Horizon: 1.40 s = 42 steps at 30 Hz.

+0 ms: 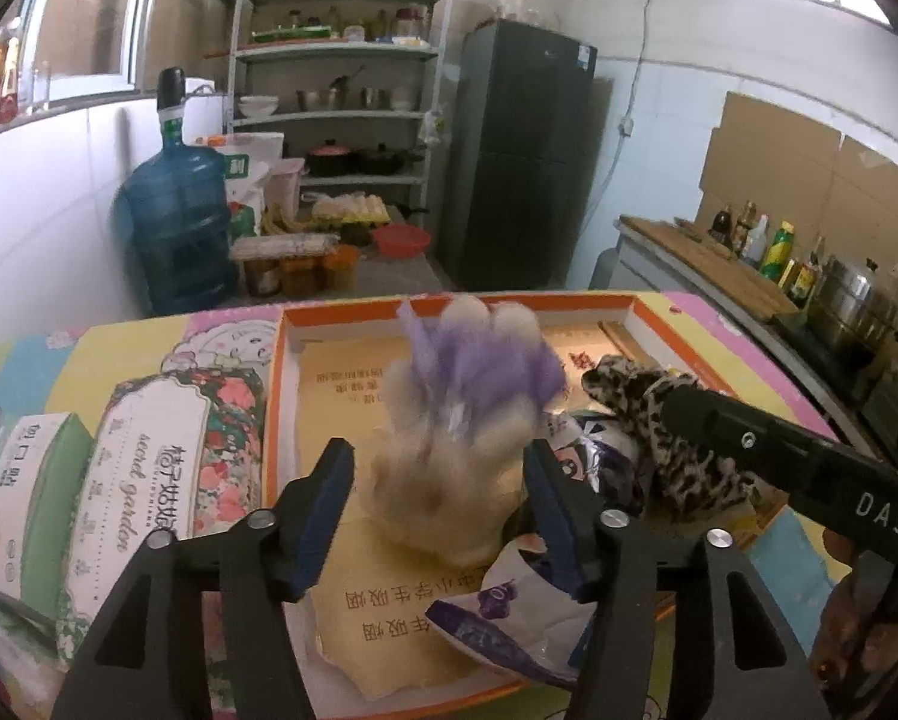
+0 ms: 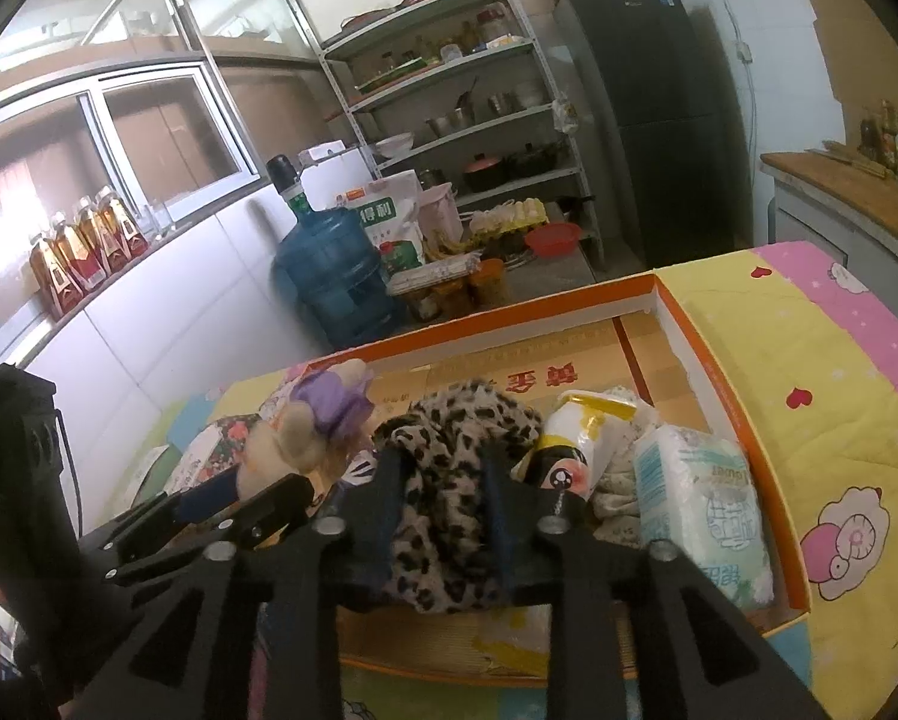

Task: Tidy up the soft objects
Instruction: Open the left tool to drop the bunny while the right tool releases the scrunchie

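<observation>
A cream plush paw with purple tufts point(image 1: 454, 408) stands in the orange-rimmed box point(image 1: 281, 372). My left gripper point(image 1: 437, 516) is open, its blue-padded fingers on either side of the paw's base with a small gap on each side. A leopard-print cloth point(image 2: 449, 438) lies heaped in the box point(image 2: 676, 324). My right gripper point(image 2: 446, 516) straddles it, and the cloth fills the space between the parted fingers. In the left wrist view the right gripper's black body reaches in over the leopard cloth point(image 1: 646, 396). The plush paw point(image 2: 311, 420) shows at the left of the right wrist view.
A white soft pack point(image 2: 700, 504) and a yellow-and-white packet point(image 2: 580, 426) lie at the box's right side. A purple-and-white bag point(image 1: 508, 606) lies under my left gripper. A floral box point(image 1: 149, 468) and a green box point(image 1: 29, 480) sit left of the orange box on a cartoon quilt point(image 2: 808, 360).
</observation>
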Each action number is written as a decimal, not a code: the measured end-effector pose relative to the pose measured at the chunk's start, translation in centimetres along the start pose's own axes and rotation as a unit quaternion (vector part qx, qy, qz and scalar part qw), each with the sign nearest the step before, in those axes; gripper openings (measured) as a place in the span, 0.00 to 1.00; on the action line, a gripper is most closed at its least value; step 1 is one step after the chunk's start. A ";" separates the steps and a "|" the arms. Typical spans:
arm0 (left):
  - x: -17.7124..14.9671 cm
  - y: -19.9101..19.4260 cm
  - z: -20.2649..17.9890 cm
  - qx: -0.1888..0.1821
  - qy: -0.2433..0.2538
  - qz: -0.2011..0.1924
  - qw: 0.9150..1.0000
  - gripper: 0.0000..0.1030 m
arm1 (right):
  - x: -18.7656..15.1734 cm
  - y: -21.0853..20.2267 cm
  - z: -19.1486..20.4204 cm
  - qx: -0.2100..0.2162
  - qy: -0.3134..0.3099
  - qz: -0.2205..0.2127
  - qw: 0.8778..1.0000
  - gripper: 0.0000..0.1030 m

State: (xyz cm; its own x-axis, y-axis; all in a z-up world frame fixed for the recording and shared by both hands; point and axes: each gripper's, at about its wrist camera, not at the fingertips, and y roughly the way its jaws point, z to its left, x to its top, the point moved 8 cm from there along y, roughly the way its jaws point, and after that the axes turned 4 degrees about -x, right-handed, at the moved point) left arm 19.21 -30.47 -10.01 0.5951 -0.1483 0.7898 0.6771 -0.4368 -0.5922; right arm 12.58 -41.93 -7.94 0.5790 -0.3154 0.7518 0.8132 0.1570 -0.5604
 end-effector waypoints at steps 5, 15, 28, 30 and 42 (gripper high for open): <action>-0.1 -0.9 -0.4 -0.003 0.004 -0.015 1.000 0.68 | 0.1 -0.2 0.1 -0.001 -0.001 -0.001 1.000 0.38; -0.1 -2.0 -0.3 -0.006 0.003 -0.018 1.000 0.69 | 0.2 -1.0 0.4 -0.006 -0.004 -0.009 1.000 0.39; 0.1 -5.2 -0.1 -0.009 0.003 -0.037 0.999 0.69 | 0.7 -4.1 1.6 -0.020 -0.018 -0.033 0.999 0.39; 0.1 -5.8 -0.1 -0.010 0.003 -0.040 0.999 0.69 | 0.7 -4.6 1.9 -0.021 -0.019 -0.037 0.999 0.39; -0.4 -9.7 0.2 -0.013 0.000 -0.059 0.998 0.69 | 0.5 -7.7 4.3 -0.024 -0.037 -0.055 0.998 0.50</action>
State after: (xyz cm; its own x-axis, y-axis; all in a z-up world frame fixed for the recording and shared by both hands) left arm 12.56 -25.99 -4.61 0.5120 -0.0945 0.8538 0.7306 -0.4748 -0.4907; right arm 6.90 -39.29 -1.77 0.4908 -0.2588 0.8320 0.8693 0.0803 -0.4878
